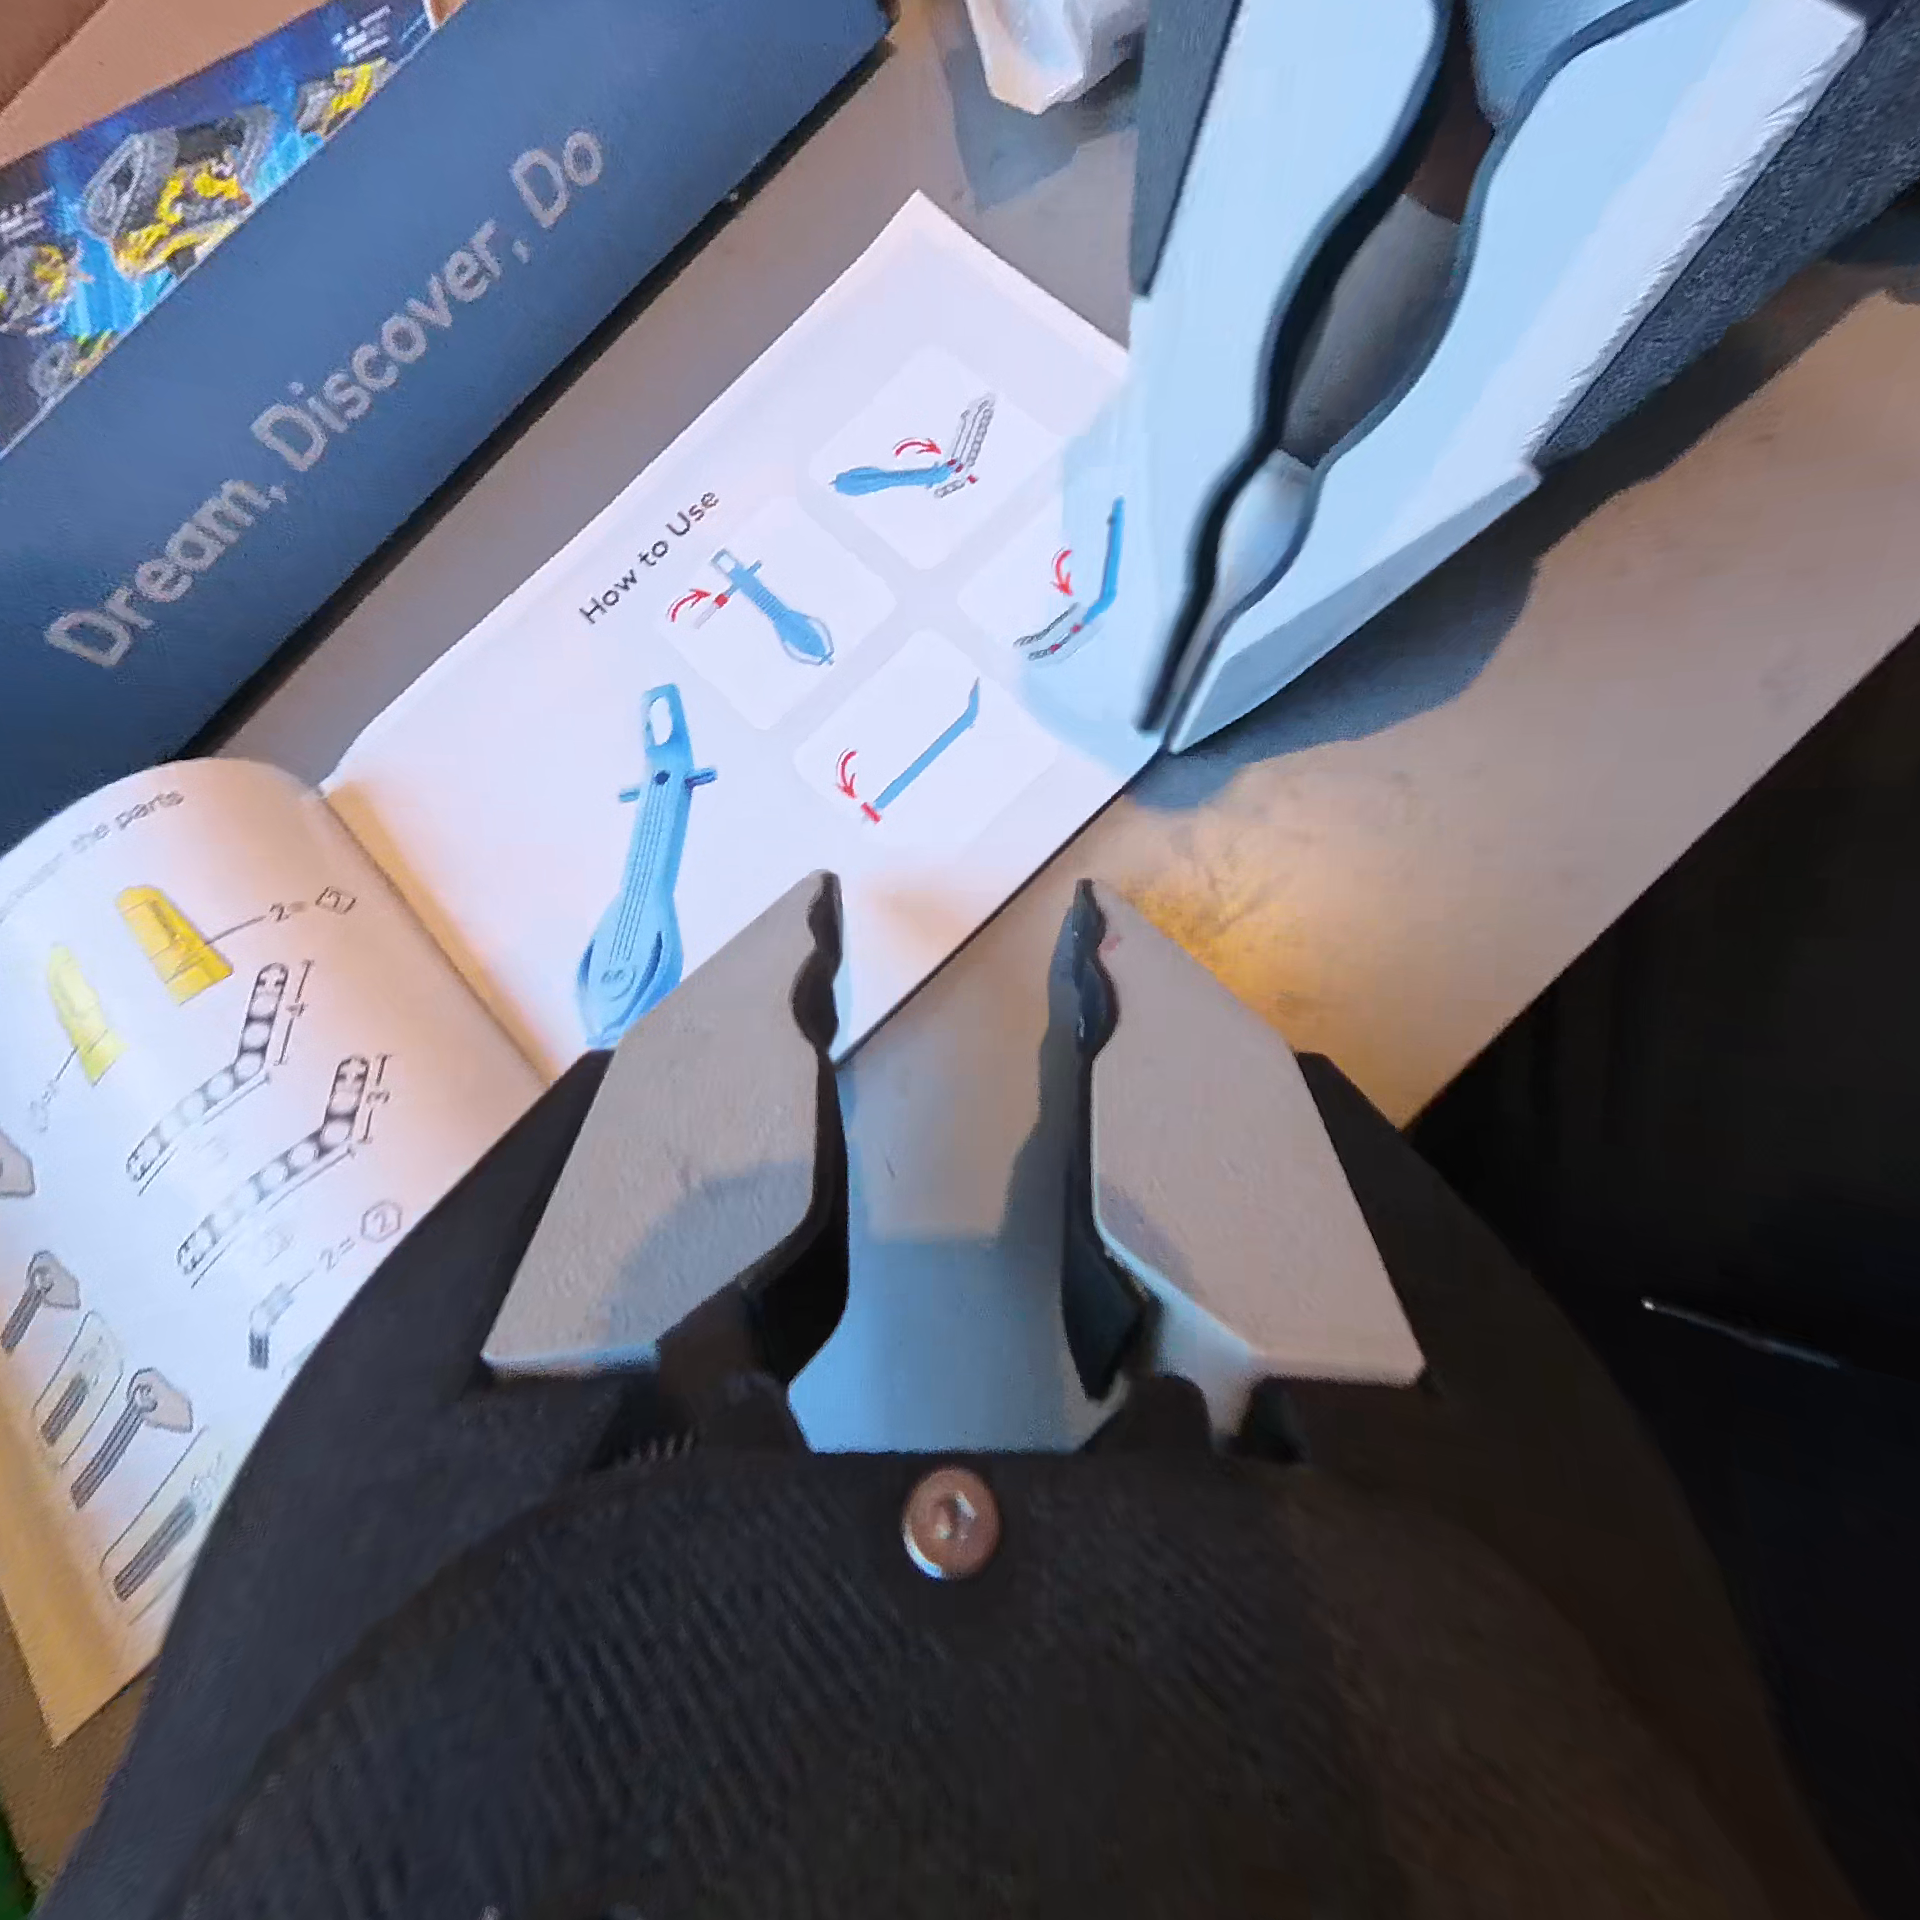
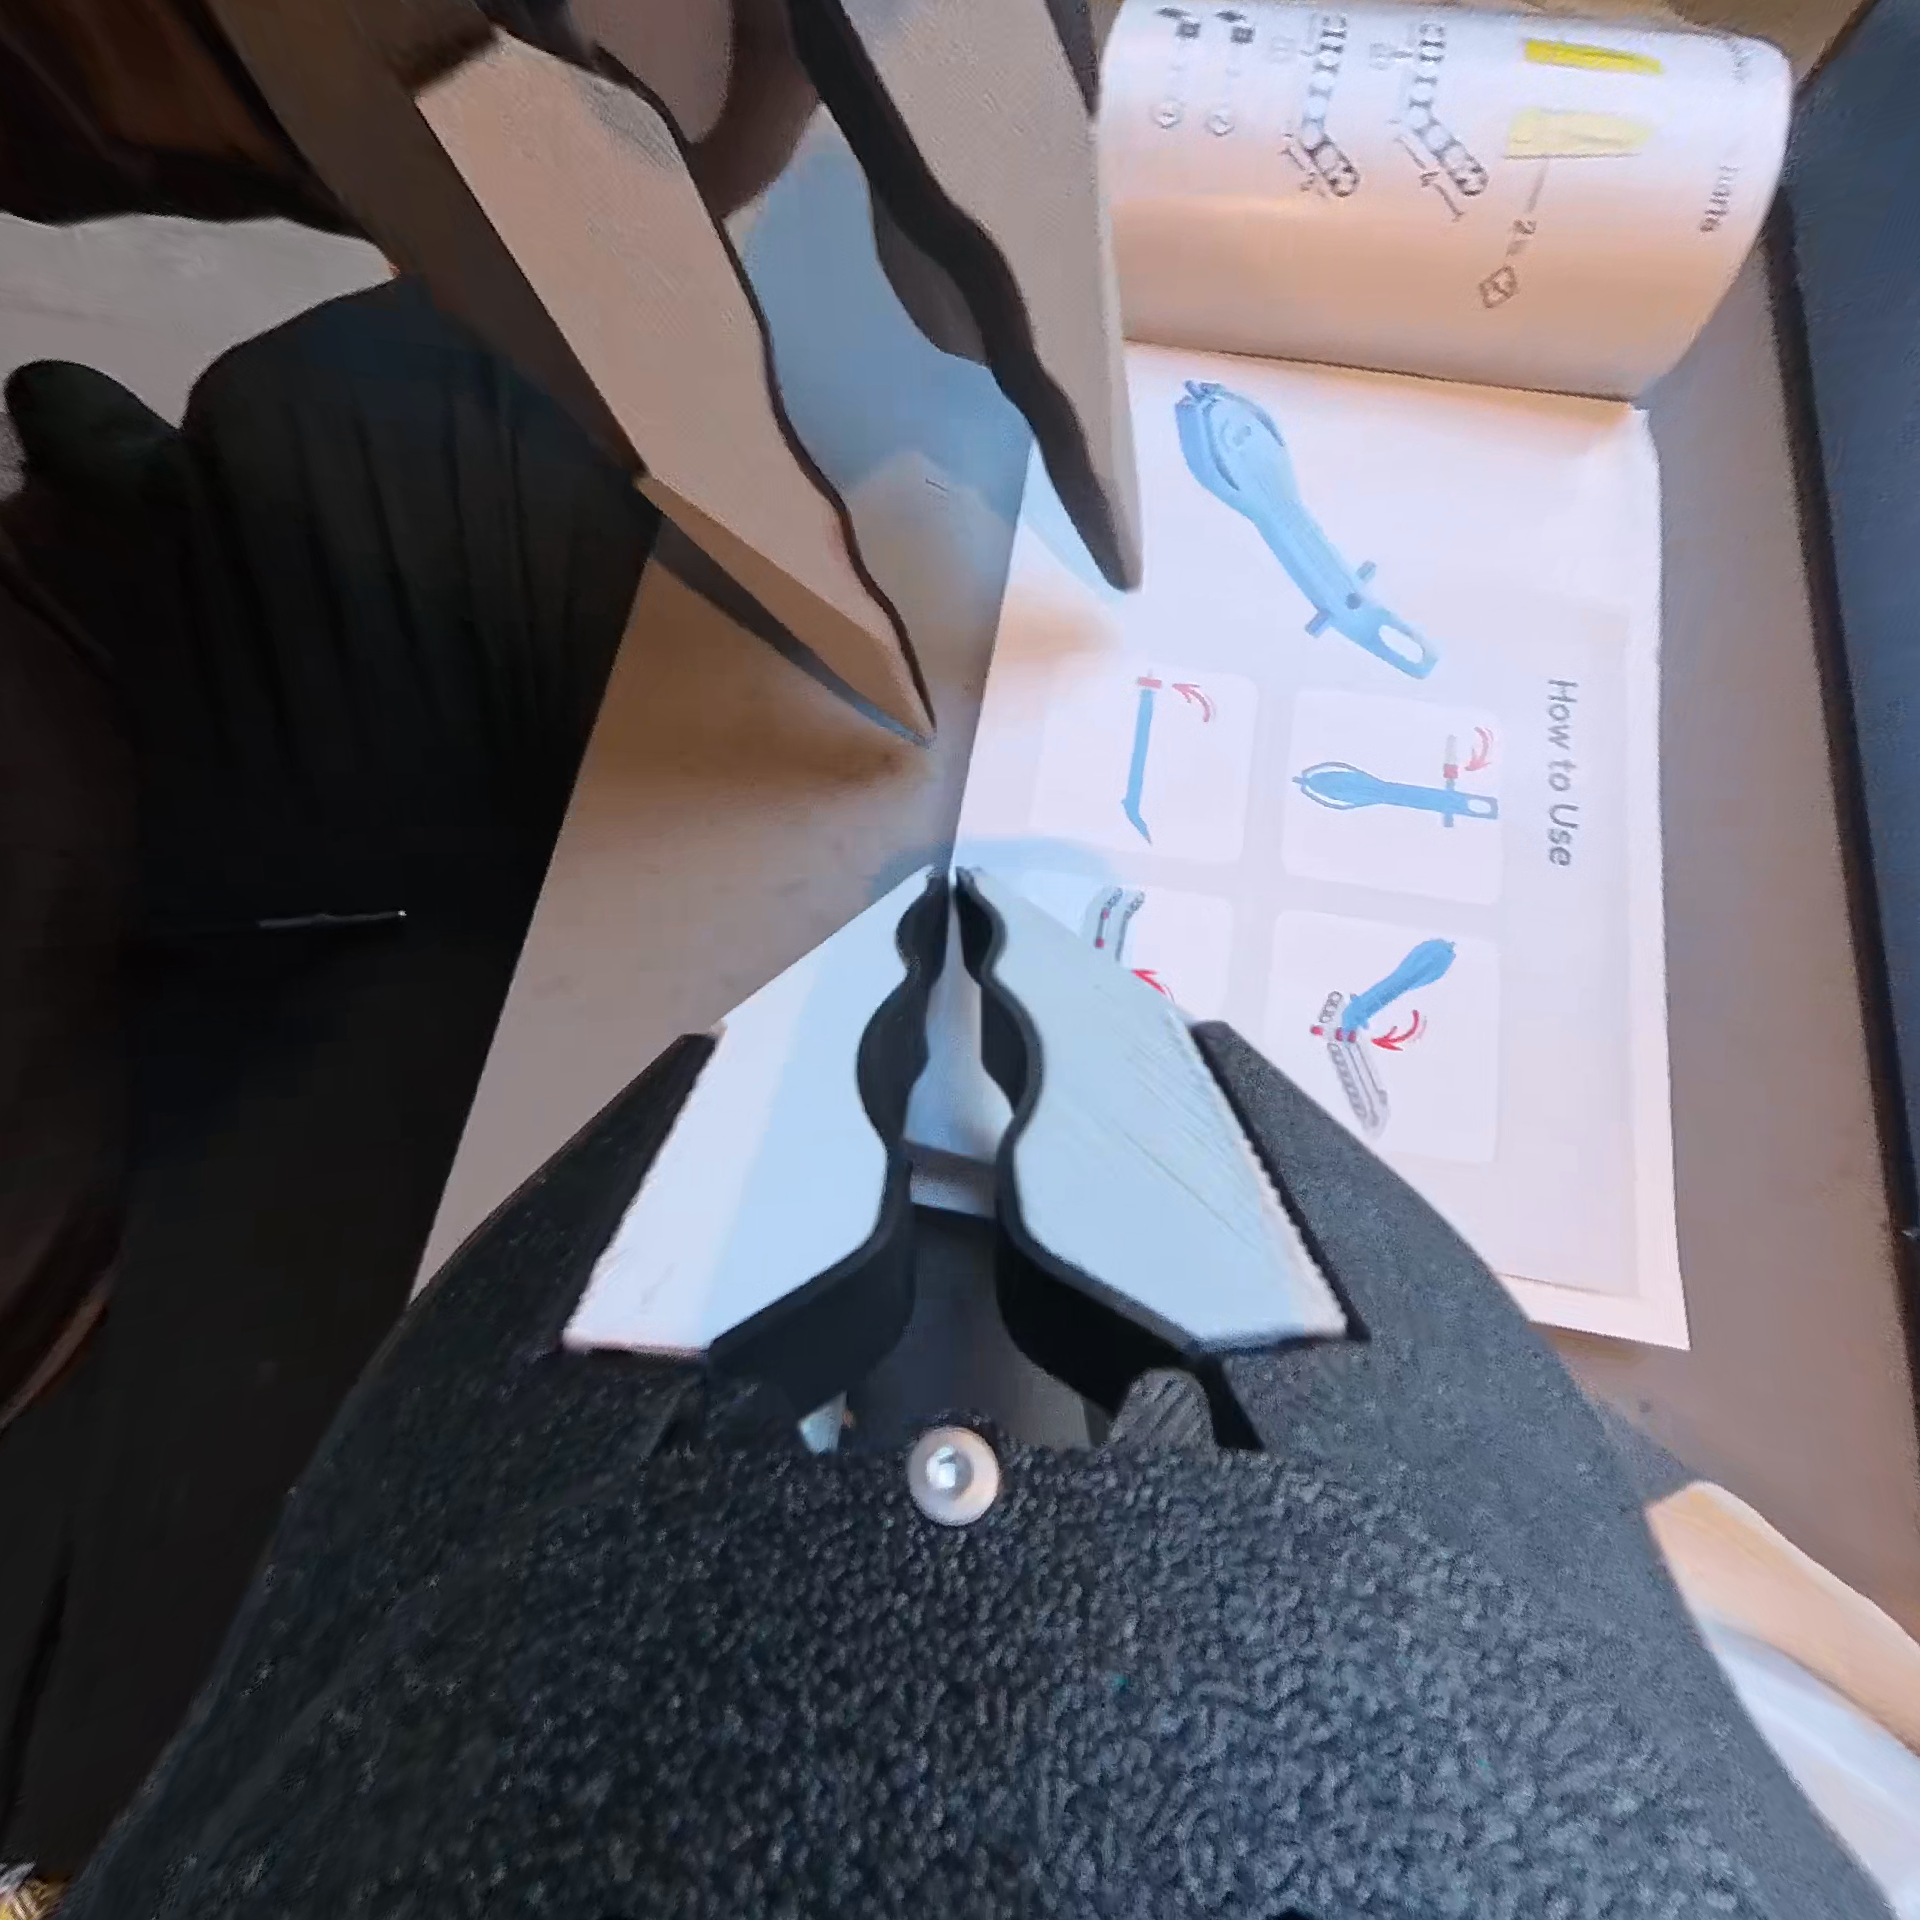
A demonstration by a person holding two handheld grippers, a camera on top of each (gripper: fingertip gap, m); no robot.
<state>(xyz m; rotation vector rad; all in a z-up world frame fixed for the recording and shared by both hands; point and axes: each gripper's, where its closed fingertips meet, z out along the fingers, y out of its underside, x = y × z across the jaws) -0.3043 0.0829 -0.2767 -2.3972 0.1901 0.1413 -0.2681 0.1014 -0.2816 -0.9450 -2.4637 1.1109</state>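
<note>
An open instruction booklet [image 1: 582, 748] lies on the brown table [image 1: 1403, 852]. Its white page shows blue tool drawings. My right gripper [image 2: 952, 883] is shut on the outer edge of that page [image 2: 1351, 644], and a strip of paper runs between its pads. It also shows in the left wrist view [image 1: 1169, 732], at the page's corner. My left gripper [image 1: 956, 904] is open and empty. It hovers over the booklet's near edge and the bare table. It also shows in the right wrist view [image 2: 1023, 655], jaws apart just beyond the right gripper.
A dark blue box [image 1: 312, 364] with pale lettering lies along the booklet's far side and shows in the right wrist view [image 2: 1860, 416]. A white crumpled thing [image 1: 1039, 52] sits at the back. The table's edge [image 1: 1558, 997] runs close by, with darkness beyond it. Spacing between my two grippers at the tips: around 5 centimetres. My right gripper's tips are some 15 centimetres from the white crumpled thing [image 1: 1039, 52].
</note>
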